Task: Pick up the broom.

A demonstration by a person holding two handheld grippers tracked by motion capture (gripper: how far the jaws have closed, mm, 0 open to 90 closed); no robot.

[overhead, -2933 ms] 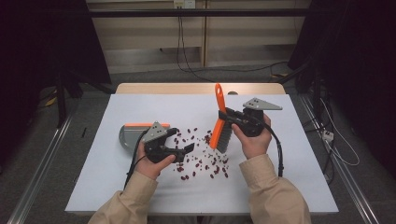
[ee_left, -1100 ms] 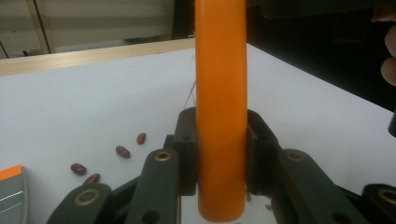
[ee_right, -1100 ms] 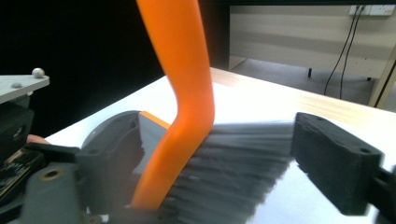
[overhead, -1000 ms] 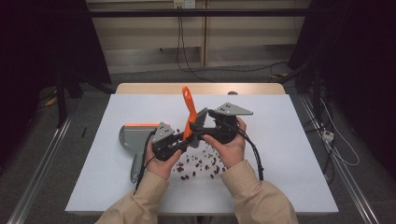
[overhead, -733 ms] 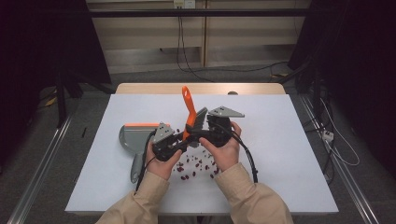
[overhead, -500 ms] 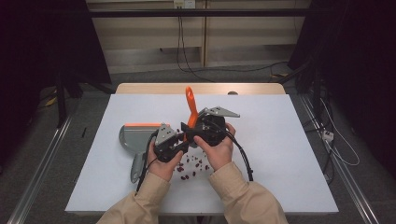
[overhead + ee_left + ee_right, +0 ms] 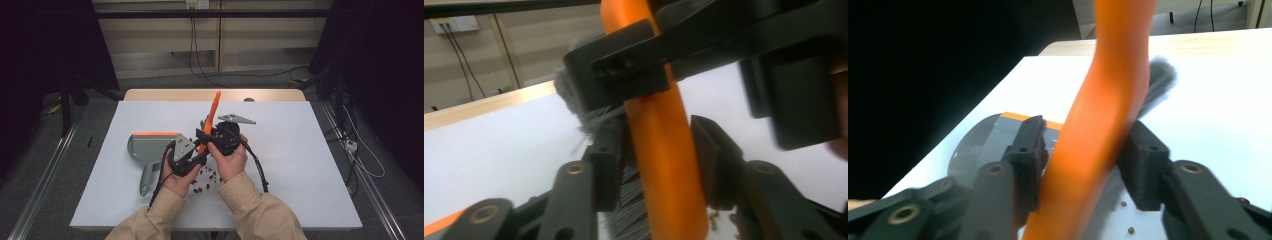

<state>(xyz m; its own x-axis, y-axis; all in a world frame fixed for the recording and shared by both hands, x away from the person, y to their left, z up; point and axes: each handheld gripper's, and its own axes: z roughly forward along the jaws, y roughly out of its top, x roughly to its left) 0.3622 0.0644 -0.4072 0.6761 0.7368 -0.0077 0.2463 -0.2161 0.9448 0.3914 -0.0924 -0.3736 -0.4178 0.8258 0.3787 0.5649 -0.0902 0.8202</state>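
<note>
Mid-handover of brush above the surface: right tongs clamped on the orange handle, left tongs closing around it lower down, grip uncertain. Beans scattered below, dustpan left. Next, judging so: secure one grip, then sweep.

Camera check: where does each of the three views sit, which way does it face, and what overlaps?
High view: above the person's side, facing forward and down on the table; forearms, hands, both claws show.
Left gripper view: on the left claw, along its jaws at the orange brush.
Right gripper view: on the right claw, facing the dustpan.
Shared: brush, white table.
</note>
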